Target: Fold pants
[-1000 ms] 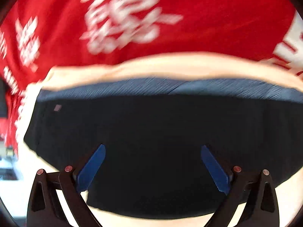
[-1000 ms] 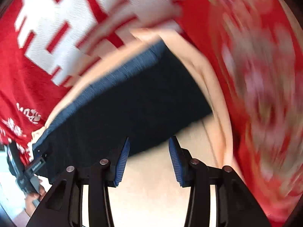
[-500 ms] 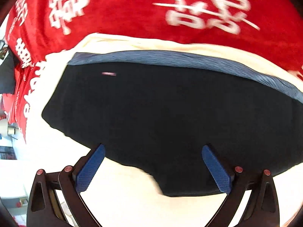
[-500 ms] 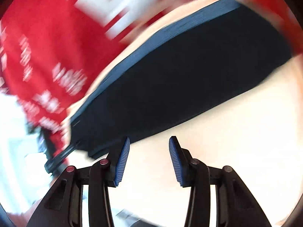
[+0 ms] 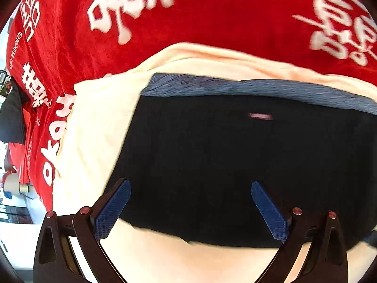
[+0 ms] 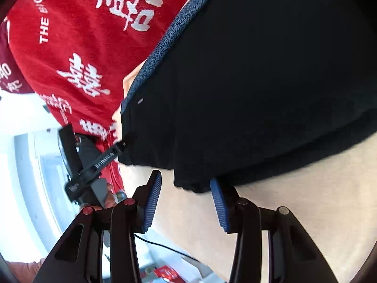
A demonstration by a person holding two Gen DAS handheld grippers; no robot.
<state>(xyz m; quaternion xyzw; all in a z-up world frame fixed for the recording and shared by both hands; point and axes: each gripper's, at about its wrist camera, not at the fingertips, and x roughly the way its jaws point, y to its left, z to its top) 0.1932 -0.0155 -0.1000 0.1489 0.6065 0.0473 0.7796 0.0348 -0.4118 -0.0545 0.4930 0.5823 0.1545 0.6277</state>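
Left gripper (image 5: 190, 208): jaws wide apart, nothing between, over the near hem. Right gripper (image 6: 186, 199): jaws part-open, empty, beside a hem corner. Black pants (image 5: 235, 165): apparently folded, flat on cream sheet (image 5: 94, 129), long axis crosswise, blue-grey waistband (image 5: 235, 86) pointing away. Beyond, red printed cloth (image 5: 212, 18).

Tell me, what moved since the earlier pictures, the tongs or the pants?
Both tongs moved. The left tongs slid toward the end of the black pants, whose end edge now shows. The right tongs swung round to the pants' near edge, and the other tongs now show at the pants' corner. Neither took hold of anything; both stayed open. The pants stayed flat on the cream sheet.
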